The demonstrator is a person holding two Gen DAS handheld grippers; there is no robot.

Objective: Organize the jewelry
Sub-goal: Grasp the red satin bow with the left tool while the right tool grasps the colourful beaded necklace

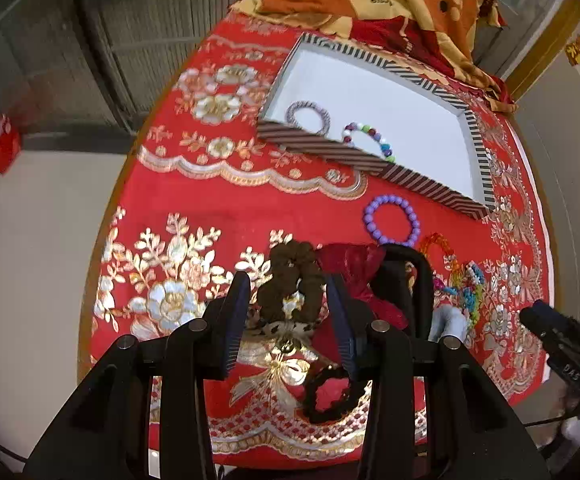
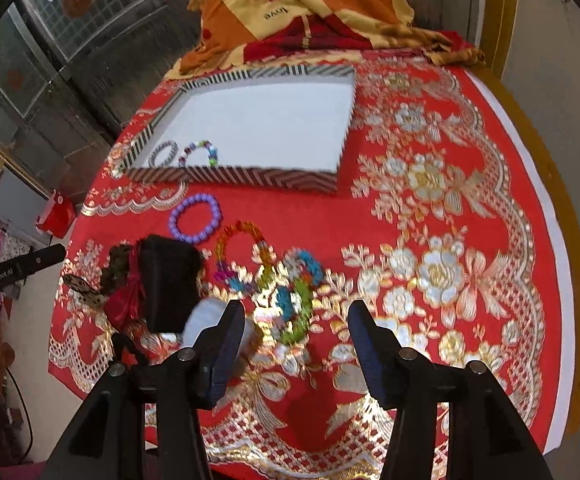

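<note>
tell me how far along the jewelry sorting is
Early on. Done: two bracelets, a grey one and a multicolored beaded one, lie in the tray. In hand: nothing; the left tool is open around a brown scrunchie, and the right tool is open. Left: the purple bracelet, the colorful bracelets and the hair ties.
</note>
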